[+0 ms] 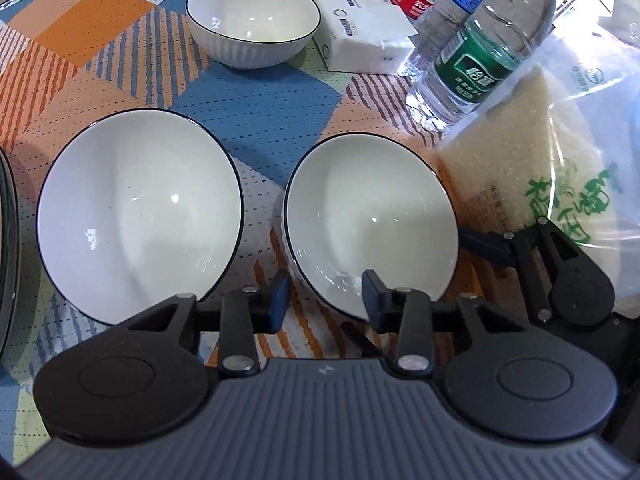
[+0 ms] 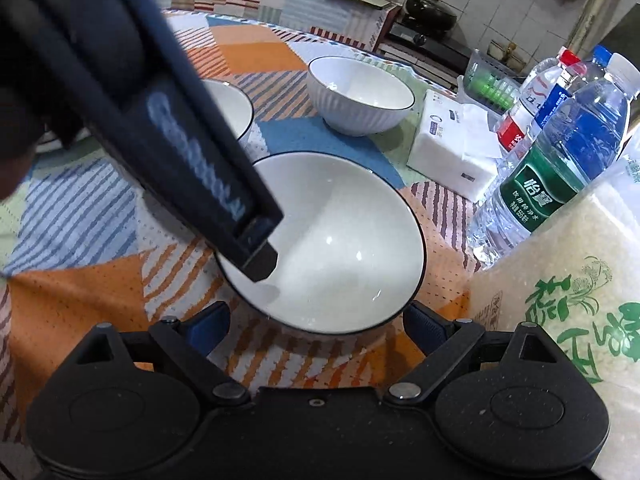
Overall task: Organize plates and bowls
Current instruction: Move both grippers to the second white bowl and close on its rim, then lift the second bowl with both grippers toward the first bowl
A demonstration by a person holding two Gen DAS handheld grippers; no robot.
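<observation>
Three white bowls with thin dark rims stand on the patterned tablecloth. In the left wrist view one bowl (image 1: 252, 20) is far off, one (image 1: 140, 216) near left, one (image 1: 370, 224) near right. My left gripper (image 1: 326, 298) straddles the near rim of the right bowl, one finger outside the wall and one inside; cloth shows between pad and wall, so it is open. In the right wrist view that bowl (image 2: 340, 240) lies just ahead of my right gripper (image 2: 318, 322), which is wide open at its near rim. The left gripper's finger (image 2: 256, 256) reaches down into the bowl.
A bag of rice (image 1: 532, 184) and several water bottles (image 1: 476, 60) crowd the right side close to the bowl. A tissue pack (image 1: 360, 36) lies behind. A dark dish edge (image 1: 8, 240) shows far left. A stove with a wok (image 2: 430, 16) stands beyond the table.
</observation>
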